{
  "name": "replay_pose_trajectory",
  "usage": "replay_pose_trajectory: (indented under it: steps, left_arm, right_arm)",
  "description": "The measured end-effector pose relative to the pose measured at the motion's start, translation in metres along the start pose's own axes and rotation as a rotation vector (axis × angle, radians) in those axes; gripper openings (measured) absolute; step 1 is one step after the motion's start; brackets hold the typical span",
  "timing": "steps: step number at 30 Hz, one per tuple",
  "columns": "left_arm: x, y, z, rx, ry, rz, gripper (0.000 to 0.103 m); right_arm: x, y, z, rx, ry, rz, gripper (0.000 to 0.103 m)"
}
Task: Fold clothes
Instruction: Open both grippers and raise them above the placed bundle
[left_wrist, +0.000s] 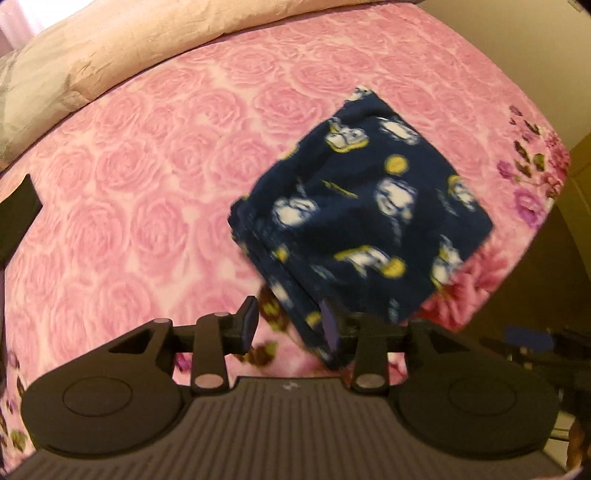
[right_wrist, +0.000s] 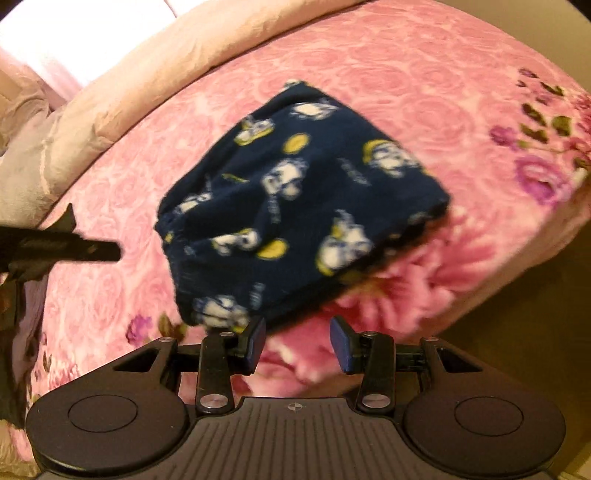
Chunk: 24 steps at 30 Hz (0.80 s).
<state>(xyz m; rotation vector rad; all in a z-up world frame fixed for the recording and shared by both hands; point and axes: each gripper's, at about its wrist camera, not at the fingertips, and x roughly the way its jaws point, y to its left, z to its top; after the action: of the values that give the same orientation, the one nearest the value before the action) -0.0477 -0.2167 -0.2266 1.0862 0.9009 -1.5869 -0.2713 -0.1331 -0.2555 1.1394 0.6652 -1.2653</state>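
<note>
Garment (right_wrist: 295, 206) folded small, lying on bed (left_wrist: 129, 221) near its corner; both left gripper (left_wrist: 290, 326) and right gripper (right_wrist: 297, 343) apart, empty. Probably last fold done; next, neaten or set aside

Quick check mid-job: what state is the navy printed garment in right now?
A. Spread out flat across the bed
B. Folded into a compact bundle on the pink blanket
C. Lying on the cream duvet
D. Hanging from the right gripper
B: the garment lies as a compact folded bundle on the pink blanket, and both the left gripper and right gripper are open and empty.
</note>
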Motion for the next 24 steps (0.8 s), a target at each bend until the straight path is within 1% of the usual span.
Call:
replay_pose_trajectory:
  steps: [1, 2, 3, 4, 5, 9, 13, 18, 19, 21, 24]
  left_arm:
    - [-0.005, -0.004, -0.004, -0.004, -0.001, 0.001, 0.036]
    - [-0.011, -0.007, -0.007, -0.005, -0.003, -0.003, 0.037]
    - [-0.016, -0.010, -0.010, -0.007, -0.006, -0.006, 0.038]
    - [-0.022, -0.011, -0.013, -0.010, -0.011, -0.010, 0.038]
    - [-0.028, -0.012, -0.015, -0.014, -0.017, -0.013, 0.038]
    - [-0.050, -0.016, -0.021, -0.014, -0.042, -0.016, 0.046]
    - [-0.069, -0.015, -0.023, 0.022, -0.059, -0.013, 0.048]
    - [-0.089, -0.004, -0.024, 0.047, -0.072, -0.010, 0.048]
    - [-0.095, 0.000, -0.026, 0.050, -0.077, -0.008, 0.050]
    - [-0.105, 0.009, -0.029, 0.053, -0.095, -0.007, 0.054]
    - [-0.115, 0.021, -0.034, 0.053, -0.107, -0.006, 0.054]
  right_arm:
    - [-0.007, -0.001, 0.000, -0.002, -0.005, 0.000, 0.043]
    - [-0.014, -0.003, -0.001, -0.004, -0.010, 0.001, 0.045]
    - [-0.020, -0.004, -0.001, -0.007, -0.015, 0.001, 0.054]
    - [-0.027, -0.006, -0.001, -0.009, -0.020, 0.002, 0.078]
    - [-0.034, -0.007, -0.002, -0.011, -0.025, 0.002, 0.082]
    - [-0.058, -0.001, 0.000, -0.018, -0.048, -0.007, 0.082]
    - [-0.072, 0.011, -0.002, -0.003, -0.050, -0.045, 0.082]
    - [-0.084, 0.025, -0.011, 0.048, -0.030, -0.086, 0.082]
    - [-0.087, 0.028, -0.013, 0.058, -0.026, -0.095, 0.082]
    - [-0.090, 0.039, -0.019, 0.070, -0.021, -0.095, 0.082]
    - [-0.092, 0.057, -0.028, 0.062, -0.018, -0.098, 0.082]
